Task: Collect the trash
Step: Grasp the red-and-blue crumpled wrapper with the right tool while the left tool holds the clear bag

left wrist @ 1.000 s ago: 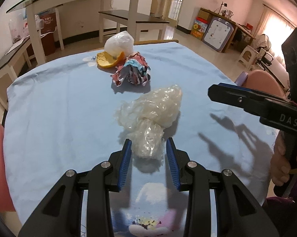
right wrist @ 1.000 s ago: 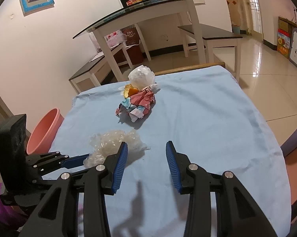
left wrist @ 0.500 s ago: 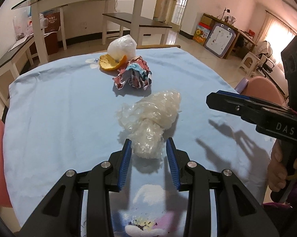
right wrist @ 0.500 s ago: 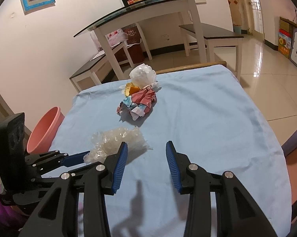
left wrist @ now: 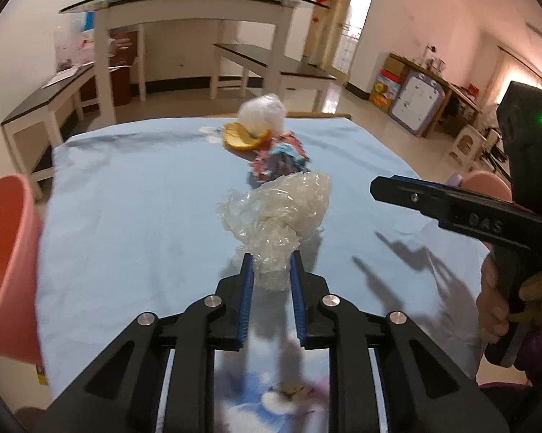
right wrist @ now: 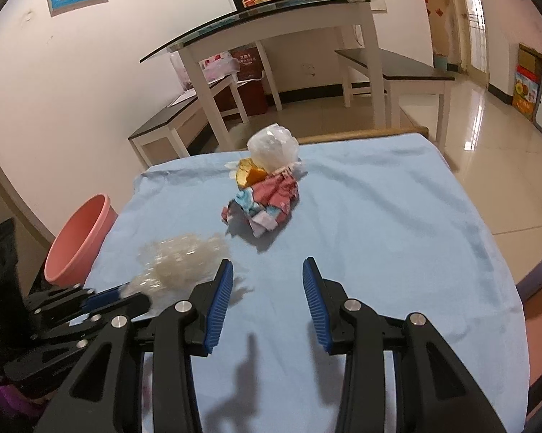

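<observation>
A crumpled clear plastic wrap (left wrist: 281, 205) hangs just off the blue tablecloth (left wrist: 133, 198). My left gripper (left wrist: 271, 258) has its jaws closing, and both blue pads press on the wrap's near end. From the right wrist the wrap (right wrist: 184, 256) shows at lower left with the left gripper (right wrist: 123, 294) behind it. My right gripper (right wrist: 268, 263) stands open over bare cloth with nothing between its fingers. Further back lie a crumpled colourful wrapper (right wrist: 267, 202), an orange peel (right wrist: 251, 176) and a white plastic ball (right wrist: 272, 146).
A pink bucket (right wrist: 79, 241) stands off the table's left edge, close at the left in the left wrist view (left wrist: 4, 252). A glass-topped white table (right wrist: 271, 3) and benches stand behind. A hand holds the right gripper's grip (left wrist: 494, 310) at the right.
The left jaws have narrowed onto the clear wrap and raised it a little. The left view has swung left, bringing the pink bucket in. The right gripper has kept still.
</observation>
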The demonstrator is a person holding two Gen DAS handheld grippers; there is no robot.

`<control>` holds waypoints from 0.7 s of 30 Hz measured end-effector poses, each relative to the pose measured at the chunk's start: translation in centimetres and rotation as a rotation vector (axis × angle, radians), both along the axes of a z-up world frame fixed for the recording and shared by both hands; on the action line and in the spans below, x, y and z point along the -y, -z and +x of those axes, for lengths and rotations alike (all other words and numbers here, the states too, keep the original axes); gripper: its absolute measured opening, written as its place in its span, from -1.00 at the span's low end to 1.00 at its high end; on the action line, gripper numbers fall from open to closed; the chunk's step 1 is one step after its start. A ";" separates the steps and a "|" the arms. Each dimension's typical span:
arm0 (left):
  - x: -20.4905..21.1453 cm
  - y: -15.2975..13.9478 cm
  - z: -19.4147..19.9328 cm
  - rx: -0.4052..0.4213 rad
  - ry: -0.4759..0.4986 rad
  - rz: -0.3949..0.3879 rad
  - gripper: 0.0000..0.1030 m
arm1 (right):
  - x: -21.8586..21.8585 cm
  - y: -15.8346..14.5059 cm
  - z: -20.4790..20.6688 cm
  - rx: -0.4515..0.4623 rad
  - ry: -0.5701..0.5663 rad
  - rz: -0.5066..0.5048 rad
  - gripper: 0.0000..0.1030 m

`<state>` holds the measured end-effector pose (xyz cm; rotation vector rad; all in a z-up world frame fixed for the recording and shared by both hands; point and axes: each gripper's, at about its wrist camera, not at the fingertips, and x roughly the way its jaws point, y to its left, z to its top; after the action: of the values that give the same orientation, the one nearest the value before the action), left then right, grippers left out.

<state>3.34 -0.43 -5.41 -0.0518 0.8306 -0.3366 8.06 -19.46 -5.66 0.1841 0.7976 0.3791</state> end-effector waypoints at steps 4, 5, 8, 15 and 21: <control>-1.9 -0.5 -0.6 0.004 -0.063 -0.004 -0.62 | -1.4 0.0 1.8 0.000 -0.017 -0.015 -0.23; -2.4 -0.6 -0.7 0.004 -0.079 -0.007 -0.62 | -1.8 0.1 2.3 -0.002 -0.021 -0.018 -0.21; -3.7 -0.6 -1.0 0.003 -0.117 -0.019 -0.62 | -2.9 0.4 3.8 -0.009 -0.027 -0.031 -0.15; -5.2 -0.2 -1.1 -0.009 -0.150 -0.035 -0.62 | -4.3 1.9 7.0 -0.053 -0.003 -0.080 -0.08; -5.7 0.0 -1.1 -0.015 -0.164 -0.047 -0.62 | -4.8 3.1 8.7 -0.079 0.021 -0.098 -0.08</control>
<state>2.23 5.27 -5.45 -0.1657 0.8272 -0.2013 16.76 -14.64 -8.79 0.1167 0.8898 0.3138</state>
